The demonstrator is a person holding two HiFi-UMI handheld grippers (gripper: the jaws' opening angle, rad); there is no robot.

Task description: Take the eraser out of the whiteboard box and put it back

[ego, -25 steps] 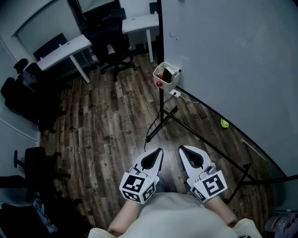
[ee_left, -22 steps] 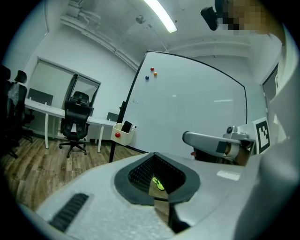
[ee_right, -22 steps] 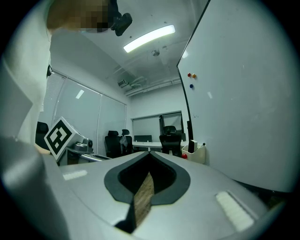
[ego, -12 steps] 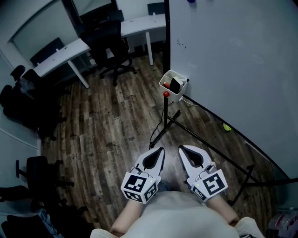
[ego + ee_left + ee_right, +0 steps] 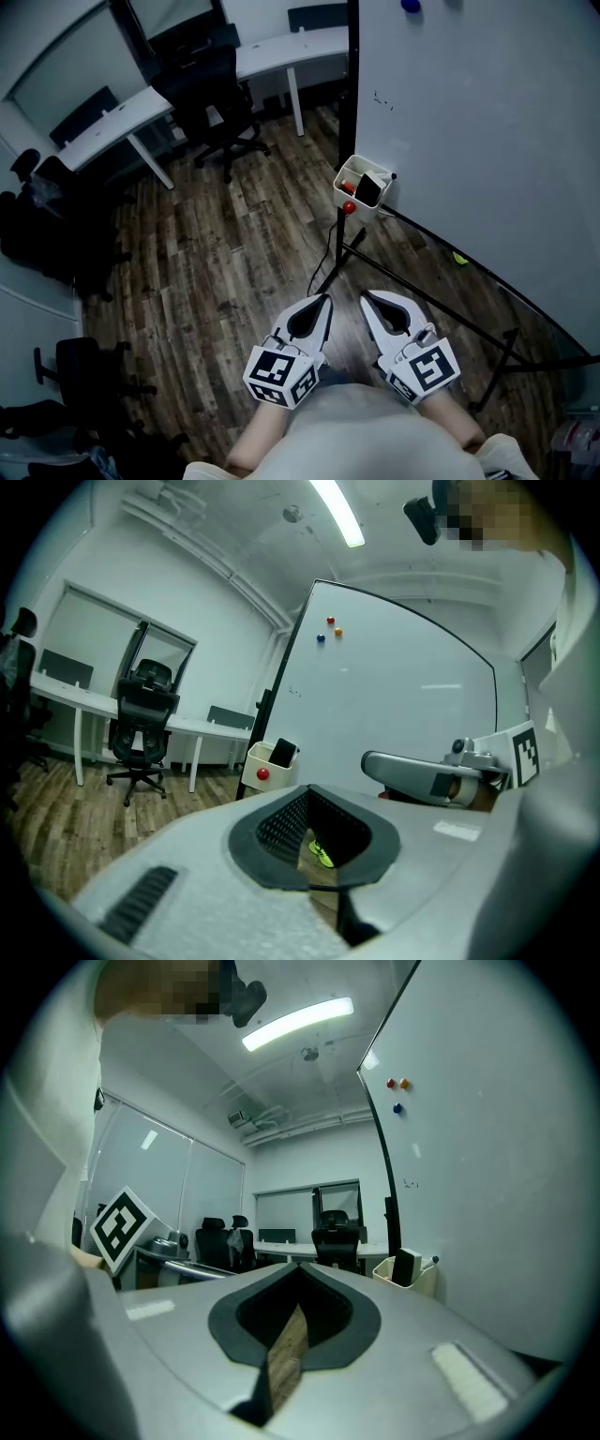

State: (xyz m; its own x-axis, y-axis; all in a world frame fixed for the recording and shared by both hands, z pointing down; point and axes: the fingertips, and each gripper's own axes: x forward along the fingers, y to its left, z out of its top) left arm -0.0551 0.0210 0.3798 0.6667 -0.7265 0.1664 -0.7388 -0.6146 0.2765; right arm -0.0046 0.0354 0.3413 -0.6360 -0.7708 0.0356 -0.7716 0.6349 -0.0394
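Note:
The cream whiteboard box hangs at the whiteboard's lower left corner, with the black eraser standing upright inside it and a red round piece on its front. Both grippers are held side by side in front of the person's body, well short of the box. My left gripper is shut and empty, and so is my right gripper. The left gripper view shows the box and eraser beyond the left gripper. In the right gripper view the box and eraser sit right of the right gripper.
The whiteboard stands on a black stand whose legs spread across the wood floor near my grippers. A small green thing lies on the floor under the board. White desks and black office chairs fill the far left.
The person has moved toward the whiteboard: the box now sits lower and further right in the head view and looks nearer. Both grippers keep the same pose, shut and side by side.

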